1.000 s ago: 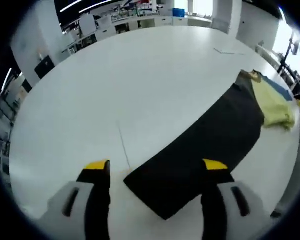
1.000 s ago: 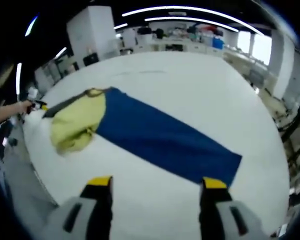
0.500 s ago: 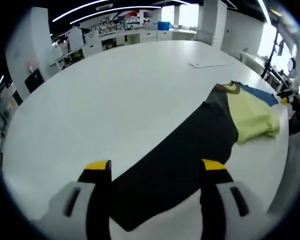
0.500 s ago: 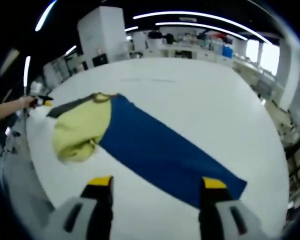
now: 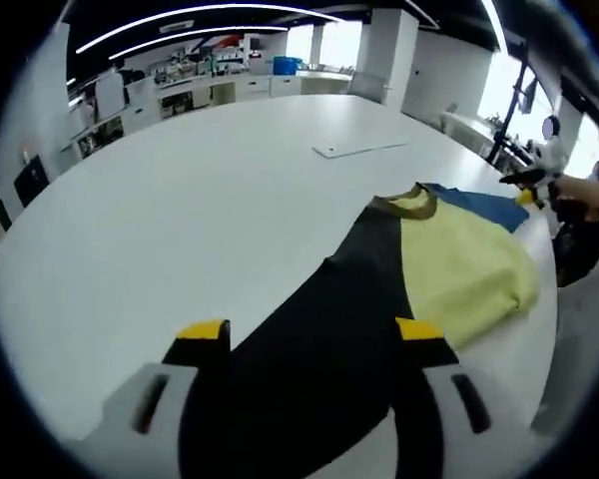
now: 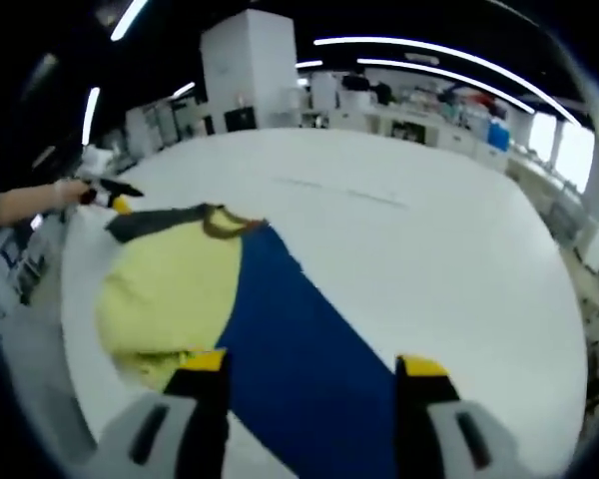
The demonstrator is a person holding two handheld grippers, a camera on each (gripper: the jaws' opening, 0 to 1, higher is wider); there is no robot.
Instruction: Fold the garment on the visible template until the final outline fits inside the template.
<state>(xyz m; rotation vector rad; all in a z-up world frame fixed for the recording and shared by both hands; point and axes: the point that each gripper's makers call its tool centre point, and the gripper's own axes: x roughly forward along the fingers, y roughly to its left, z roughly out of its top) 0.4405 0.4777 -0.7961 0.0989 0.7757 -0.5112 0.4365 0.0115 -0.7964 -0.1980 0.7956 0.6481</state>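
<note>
The garment lies on the white table (image 5: pixel 160 210): a yellow body (image 5: pixel 464 269) with a brown collar, a black sleeve (image 5: pixel 319 339) and a blue sleeve (image 6: pixel 299 349). In the left gripper view my left gripper (image 5: pixel 314 334) stands open over the black sleeve, which runs between its yellow-tipped jaws. In the right gripper view my right gripper (image 6: pixel 309 364) is open above the blue sleeve, with the yellow body (image 6: pixel 170 289) to its left. Each gripper appears small at the edge of the other's view, the right gripper (image 5: pixel 524 185) and the left gripper (image 6: pixel 105 193).
A thin flat outline (image 5: pixel 359 150) lies on the table beyond the collar, seen as a faint line (image 6: pixel 339 192) in the right gripper view. The table edge runs close by the yellow body. Benches and shelves (image 5: pixel 210 85) stand around the room.
Both grippers have come in lower and closer along their sleeves toward the yellow body. The garment itself lies as before, and both stay open.
</note>
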